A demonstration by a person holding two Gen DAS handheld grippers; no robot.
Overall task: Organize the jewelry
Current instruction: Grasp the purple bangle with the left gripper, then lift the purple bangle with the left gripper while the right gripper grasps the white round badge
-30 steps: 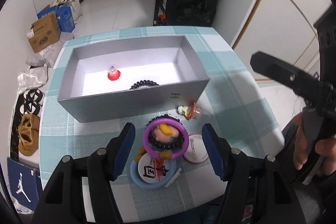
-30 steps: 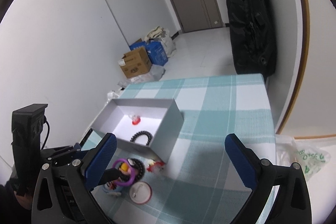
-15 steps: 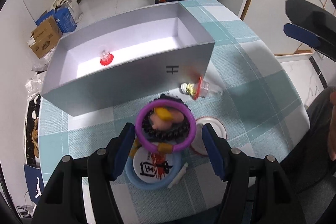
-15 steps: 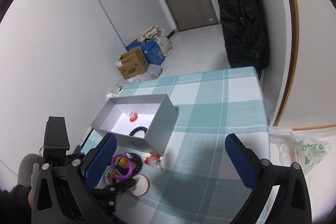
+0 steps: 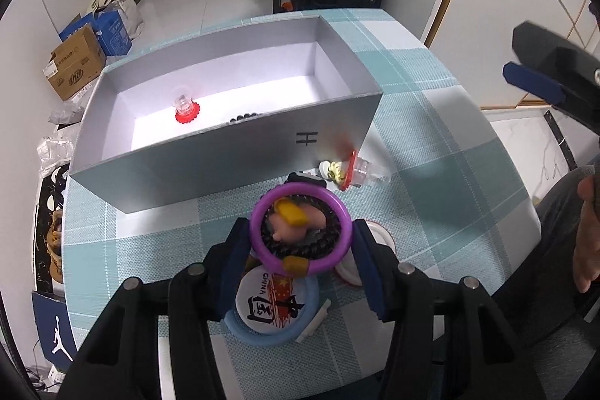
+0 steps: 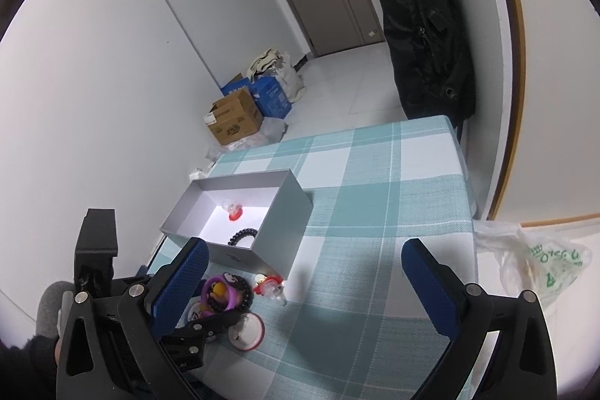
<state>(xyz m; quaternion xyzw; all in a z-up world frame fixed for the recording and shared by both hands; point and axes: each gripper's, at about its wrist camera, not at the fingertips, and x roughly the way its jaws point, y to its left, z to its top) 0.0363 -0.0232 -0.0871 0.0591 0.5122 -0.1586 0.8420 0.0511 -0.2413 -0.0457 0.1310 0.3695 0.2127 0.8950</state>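
A purple bangle (image 5: 300,189) lies on a black bead bracelet (image 5: 325,239), with a pink and yellow charm (image 5: 296,221) inside it. My left gripper (image 5: 300,231) straddles the bangle from above. Its jaws are closing, and both blue pads touch the bangle's sides. Behind stands an open grey box (image 5: 225,167) holding a red-based ring (image 5: 186,108) and another black bead bracelet (image 5: 243,117). My right gripper (image 6: 303,244) hangs open over the cloth with nothing between its fingers. From there the purple bangle (image 6: 205,291) shows at lower left.
A round badge in a blue ring (image 5: 275,302) lies under my left gripper, and a red-rimmed white disc (image 5: 378,231) sits beside it. A red and clear trinket (image 5: 352,171) rests at the box's corner. The checked tablecloth (image 6: 375,197) spreads right. A person's hand (image 5: 588,238) is at the right edge.
My left gripper's jaws have narrowed from well clear of the purple bangle to touching its sides. The right gripper stayed open and barely shifted.
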